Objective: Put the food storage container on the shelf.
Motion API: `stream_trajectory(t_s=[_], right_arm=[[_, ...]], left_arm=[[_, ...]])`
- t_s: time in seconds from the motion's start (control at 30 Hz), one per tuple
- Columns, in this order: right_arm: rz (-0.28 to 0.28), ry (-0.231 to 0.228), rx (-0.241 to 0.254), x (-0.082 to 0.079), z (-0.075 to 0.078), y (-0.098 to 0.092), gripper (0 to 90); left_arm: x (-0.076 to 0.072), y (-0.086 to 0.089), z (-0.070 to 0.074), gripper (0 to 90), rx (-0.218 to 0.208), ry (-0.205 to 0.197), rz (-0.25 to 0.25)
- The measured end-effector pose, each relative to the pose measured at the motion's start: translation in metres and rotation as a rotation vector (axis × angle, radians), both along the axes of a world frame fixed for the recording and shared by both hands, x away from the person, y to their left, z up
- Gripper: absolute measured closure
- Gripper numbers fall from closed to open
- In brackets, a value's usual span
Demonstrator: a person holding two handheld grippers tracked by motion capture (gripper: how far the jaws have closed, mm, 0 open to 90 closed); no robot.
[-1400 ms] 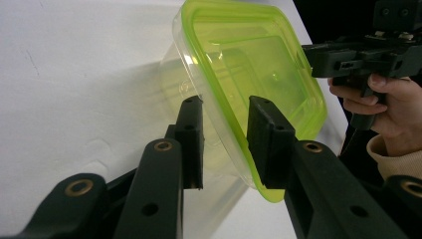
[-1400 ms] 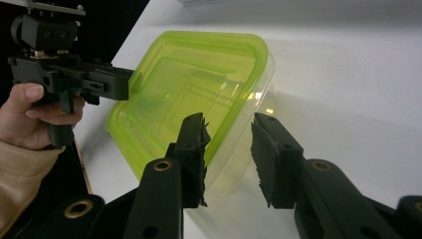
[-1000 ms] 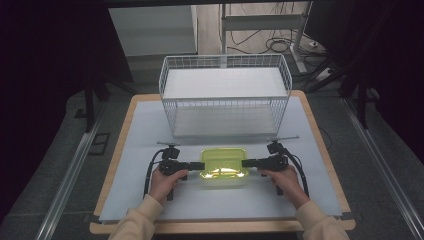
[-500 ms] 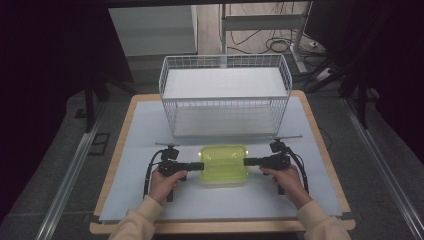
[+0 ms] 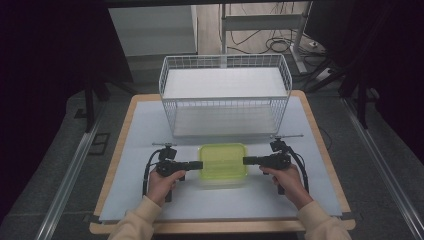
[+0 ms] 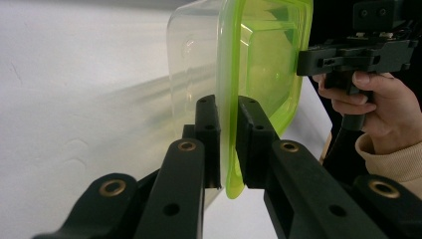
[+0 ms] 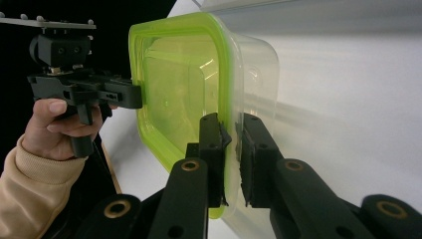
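Green-lidded box (image 5: 223,161), centre frame, pinched at both ends.
My left gripper (image 6: 228,144) and right gripper (image 7: 230,149) just clamped its rim; ready to lift.

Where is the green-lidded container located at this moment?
In the high view, the green-lidded container sits at the table's near middle, in front of the wire basket, clamped at its rim between the left gripper and the right gripper.

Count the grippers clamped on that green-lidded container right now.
2. The left gripper pinches the container lid's left edge; the right gripper pinches its right edge.
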State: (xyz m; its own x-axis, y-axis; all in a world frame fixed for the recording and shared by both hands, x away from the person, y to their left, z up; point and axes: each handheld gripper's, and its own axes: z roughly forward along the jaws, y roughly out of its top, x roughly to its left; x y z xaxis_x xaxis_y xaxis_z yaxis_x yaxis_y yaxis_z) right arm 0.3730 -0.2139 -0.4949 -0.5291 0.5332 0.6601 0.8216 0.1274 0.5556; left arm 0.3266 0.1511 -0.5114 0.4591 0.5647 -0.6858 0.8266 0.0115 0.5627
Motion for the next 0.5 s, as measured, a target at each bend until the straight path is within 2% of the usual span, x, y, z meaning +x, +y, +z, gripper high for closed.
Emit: stream_trajectory(t_s=[0.5], right_arm=[[-0.002, -0.039, 0.001, -0.0043, 0.009, 0.001, 81.7]], left_arm=[[-0.0027, 0.001, 0.0059, 81.4, 0.0, -0.022, 0.001]])
